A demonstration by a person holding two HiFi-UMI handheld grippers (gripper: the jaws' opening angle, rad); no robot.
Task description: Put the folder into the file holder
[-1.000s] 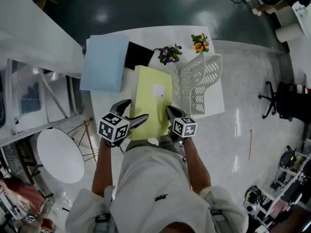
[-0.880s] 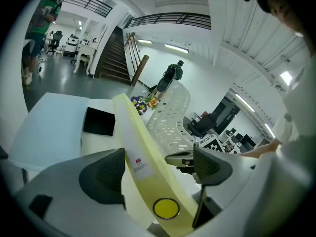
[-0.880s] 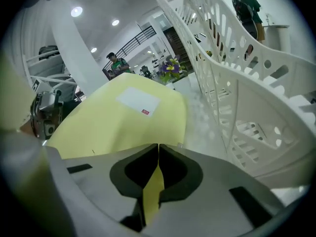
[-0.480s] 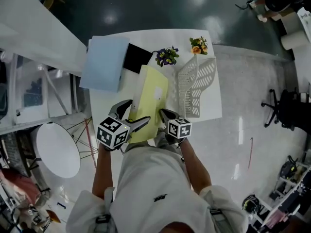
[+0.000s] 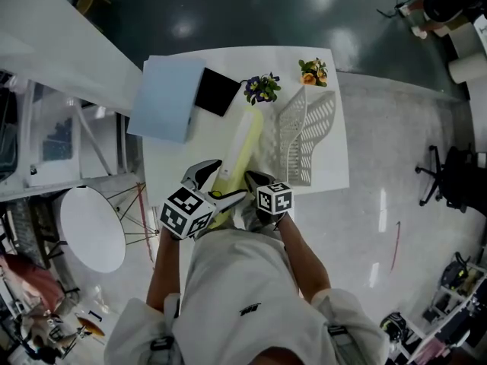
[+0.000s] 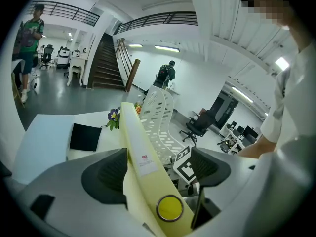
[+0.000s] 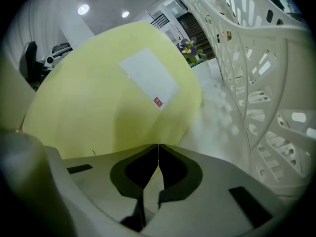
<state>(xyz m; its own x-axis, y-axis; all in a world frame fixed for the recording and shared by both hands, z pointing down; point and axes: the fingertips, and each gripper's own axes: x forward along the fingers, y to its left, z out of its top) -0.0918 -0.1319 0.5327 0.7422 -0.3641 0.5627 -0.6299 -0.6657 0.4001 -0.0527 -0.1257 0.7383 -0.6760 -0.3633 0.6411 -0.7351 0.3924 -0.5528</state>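
The yellow folder (image 5: pixel 242 147) stands tilted up on its long edge on the white table (image 5: pixel 171 166), just left of the white perforated file holder (image 5: pixel 308 139). My right gripper (image 5: pixel 251 179) is shut on the near edge of the folder's cover (image 7: pixel 108 102). My left gripper (image 6: pixel 158 167) straddles the folder's spine (image 6: pixel 143 157) with its white label and round yellow ring. Its jaws have just been closing around the spine; a gap still shows on the right side. In the right gripper view the holder (image 7: pixel 261 83) rises close on the right.
A light blue folder (image 5: pixel 163 97) and a black notebook (image 5: pixel 216 91) lie at the table's far left. Purple flowers (image 5: pixel 261 88) and orange flowers (image 5: pixel 313 71) stand behind the holder. A round white stool (image 5: pixel 91 230) is beside the table. People stand far off.
The folder has swung from lying flat to standing nearly on its edge. My left gripper rose and moved in around its spine, jaws narrowing. The right gripper stayed in place and closed fully.
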